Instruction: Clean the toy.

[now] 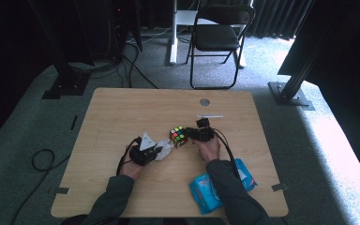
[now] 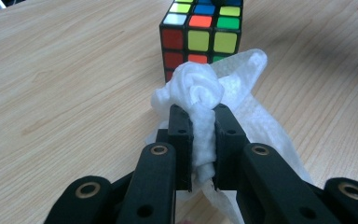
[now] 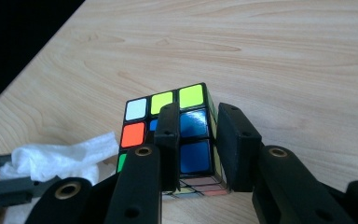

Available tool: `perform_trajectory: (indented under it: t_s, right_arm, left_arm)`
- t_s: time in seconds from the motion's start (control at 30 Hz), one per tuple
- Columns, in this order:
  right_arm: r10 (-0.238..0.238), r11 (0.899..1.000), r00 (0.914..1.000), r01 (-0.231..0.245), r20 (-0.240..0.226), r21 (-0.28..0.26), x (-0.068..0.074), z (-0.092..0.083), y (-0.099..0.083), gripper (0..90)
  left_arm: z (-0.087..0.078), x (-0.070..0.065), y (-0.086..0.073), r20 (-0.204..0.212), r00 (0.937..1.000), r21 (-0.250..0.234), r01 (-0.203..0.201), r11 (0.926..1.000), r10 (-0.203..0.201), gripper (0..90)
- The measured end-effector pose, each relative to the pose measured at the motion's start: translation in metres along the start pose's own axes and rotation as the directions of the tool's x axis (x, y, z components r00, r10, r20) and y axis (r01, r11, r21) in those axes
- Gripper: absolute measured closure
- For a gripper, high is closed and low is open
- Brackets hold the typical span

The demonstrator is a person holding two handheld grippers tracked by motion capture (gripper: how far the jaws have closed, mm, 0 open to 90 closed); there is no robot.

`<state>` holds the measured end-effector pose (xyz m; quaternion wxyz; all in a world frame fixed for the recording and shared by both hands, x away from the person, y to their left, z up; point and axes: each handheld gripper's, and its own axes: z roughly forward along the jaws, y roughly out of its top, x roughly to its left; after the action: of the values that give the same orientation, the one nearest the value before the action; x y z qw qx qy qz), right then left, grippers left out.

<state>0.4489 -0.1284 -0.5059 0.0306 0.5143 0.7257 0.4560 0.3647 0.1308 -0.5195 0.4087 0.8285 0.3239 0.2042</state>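
A scrambled puzzle cube [image 1: 178, 136] stands near the middle of the wooden table [image 1: 122, 108]. My right gripper [image 1: 190, 135] reaches it from the right. In the right gripper view that gripper [image 3: 198, 112] is shut on the cube [image 3: 193, 123], with a column of blue stickers between the jaws. Left of the cube, my left gripper [image 1: 155, 152] holds a crumpled white wipe [image 1: 164, 149]. In the left gripper view its jaws [image 2: 200, 109] pinch the wipe [image 2: 200, 88] into a wad just in front of the cube [image 2: 200, 35].
A blue pack of wipes [image 1: 204, 188] lies near the table's front edge, partly under the right sleeve. A small metal disc [image 1: 205, 101] and a thin white strip [image 1: 210, 116] sit farther back. A black folding chair [image 1: 218, 33] stands beyond the table.
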Motion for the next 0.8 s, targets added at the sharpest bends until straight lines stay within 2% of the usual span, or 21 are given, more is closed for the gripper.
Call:
perform_trajectory:
  t_s: [0.13,0.3,0.43,0.53,0.63,0.67,0.7,0.8]
  right_arm:
    - [0.034,0.999,0.9993,-0.034,0.016,-0.013,-0.005,-0.003,0.000,71.0]
    - [0.070,0.997,0.9975,-0.069,0.012,-0.021,-0.009,-0.005,0.001,71.1]
    - [0.125,0.992,0.9921,-0.125,-0.007,-0.026,-0.016,-0.006,0.001,71.4]
    - [0.149,0.988,0.9888,-0.149,0.004,-0.036,-0.020,-0.009,0.001,72.2]
    - [0.140,0.990,0.9892,-0.138,0.045,-0.043,-0.021,-0.012,0.003,73.3]
    - [0.132,0.991,0.9895,-0.129,0.060,-0.045,-0.022,-0.012,0.003,87.2]
    - [0.123,0.992,0.9862,-0.119,0.111,-0.041,-0.021,-0.012,0.002,85.4]
    - [0.126,0.992,0.9817,-0.122,0.143,-0.036,-0.024,-0.013,0.002,82.3]
  left_arm:
    - [0.000,0.000,0.000,0.000,1.0000,-0.001,0.002,1.0000,-0.002,80.8]
    - [0.000,0.000,0.000,-0.002,1.0000,-0.003,0.003,1.0000,-0.003,80.8]
    - [0.000,0.000,0.000,-0.001,1.0000,-0.002,0.001,1.0000,-0.001,80.8]
    - [0.000,0.000,0.000,-0.002,1.0000,0.001,0.000,1.0000,0.000,80.8]
    - [0.000,0.001,0.000,-0.003,1.0000,0.000,0.000,1.0000,0.000,80.7]
    - [0.000,0.001,0.000,-0.004,1.0000,-0.001,0.001,1.0000,-0.001,80.7]
    - [0.000,0.001,0.000,-0.003,1.0000,-0.001,0.001,1.0000,-0.001,80.7]
    - [-0.001,0.001,0.000,-0.004,1.0000,-0.005,0.005,1.0000,-0.005,80.6]
